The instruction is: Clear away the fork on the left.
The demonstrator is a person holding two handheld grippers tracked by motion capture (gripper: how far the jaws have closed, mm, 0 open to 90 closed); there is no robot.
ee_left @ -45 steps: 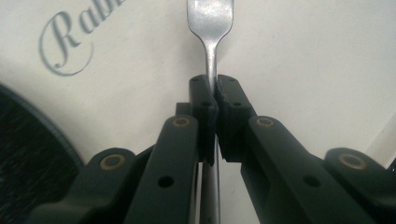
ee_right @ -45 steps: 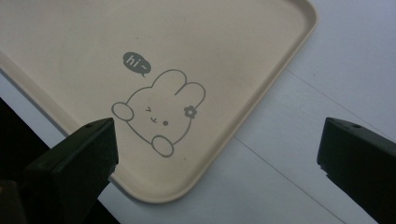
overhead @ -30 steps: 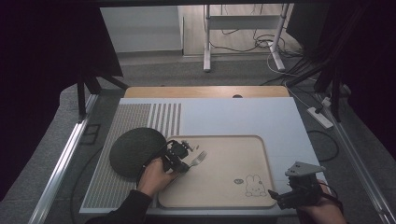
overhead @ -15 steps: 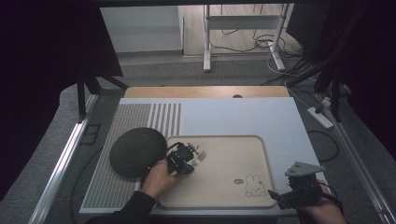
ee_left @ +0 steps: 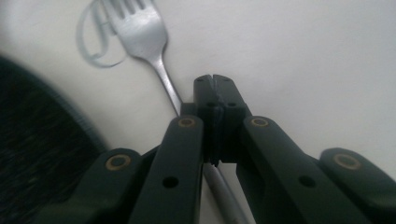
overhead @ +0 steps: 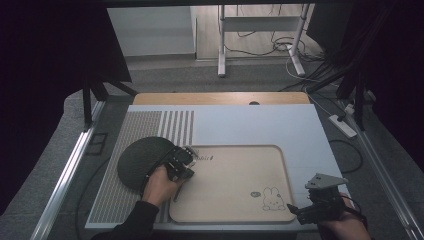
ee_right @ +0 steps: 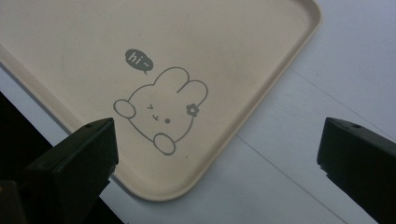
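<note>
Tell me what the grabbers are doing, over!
Left gripper shut on fork handle, over tray. Right gripper open, empty, at tray's corner. Dark round mat beside fork.

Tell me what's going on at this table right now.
A person works with a handheld gripper in each hand. The left gripper is shut on the handle of a metal fork, which lies at the left end of a beige tray with a rabbit drawing, next to a dark round mat. The right gripper hangs open and idle over the tray's near right corner, holding nothing.
</note>
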